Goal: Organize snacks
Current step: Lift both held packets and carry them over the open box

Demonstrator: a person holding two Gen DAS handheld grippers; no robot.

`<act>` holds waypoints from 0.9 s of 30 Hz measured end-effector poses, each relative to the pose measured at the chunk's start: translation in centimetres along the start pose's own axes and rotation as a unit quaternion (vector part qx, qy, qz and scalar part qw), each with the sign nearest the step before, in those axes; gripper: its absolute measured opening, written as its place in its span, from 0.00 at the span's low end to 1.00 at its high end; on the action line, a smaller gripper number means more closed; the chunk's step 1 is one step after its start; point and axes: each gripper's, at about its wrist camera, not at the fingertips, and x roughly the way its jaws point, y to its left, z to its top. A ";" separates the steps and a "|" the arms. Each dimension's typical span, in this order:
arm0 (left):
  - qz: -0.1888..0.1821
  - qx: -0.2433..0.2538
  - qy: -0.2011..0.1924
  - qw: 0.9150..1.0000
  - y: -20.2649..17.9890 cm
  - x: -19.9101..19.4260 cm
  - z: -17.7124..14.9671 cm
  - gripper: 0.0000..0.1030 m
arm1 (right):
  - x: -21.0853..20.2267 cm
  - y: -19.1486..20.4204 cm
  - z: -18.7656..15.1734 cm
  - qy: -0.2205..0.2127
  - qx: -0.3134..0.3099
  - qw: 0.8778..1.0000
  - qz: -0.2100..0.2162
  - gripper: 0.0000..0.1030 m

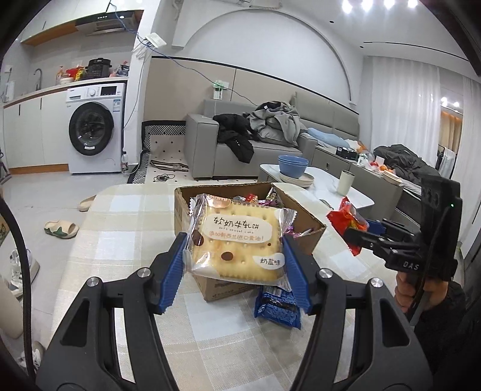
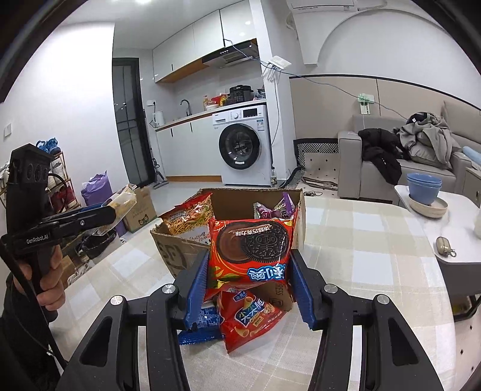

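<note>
Cardboard box [image 1: 303,237] at table [image 1: 126,210] centre; we note left gripper [image 1: 234,264] clamped on cracker packet [image 1: 237,240], right gripper [image 2: 248,282] clamped on red Oreo packet [image 2: 249,249].

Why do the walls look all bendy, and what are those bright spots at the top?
Left wrist view: the fisheye lens curves the walls and darkens the corners; the ceiling lights glare white; the cracker packet in the left tool looks sharp. Right wrist view: same bending; the Oreo packet in the right tool shines slightly.
</note>
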 end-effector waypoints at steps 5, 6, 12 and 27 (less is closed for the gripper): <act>0.022 -0.017 -0.005 1.000 0.5 0.7 1.0 0.57 | 0.0 0.1 0.3 -0.008 0.001 1.000 -0.005 0.51; 0.027 -0.021 -0.005 0.999 0.7 0.9 1.2 0.57 | 0.1 0.1 0.3 -0.008 0.001 1.000 -0.005 0.51; 0.042 -0.020 -0.004 0.999 0.8 2.6 1.9 0.57 | 1.0 0.0 0.8 -0.008 0.000 1.000 -0.011 0.51; 0.062 0.001 0.010 0.998 0.1 9.3 4.8 0.57 | 3.9 1.0 2.7 0.002 -0.023 1.000 -0.009 0.51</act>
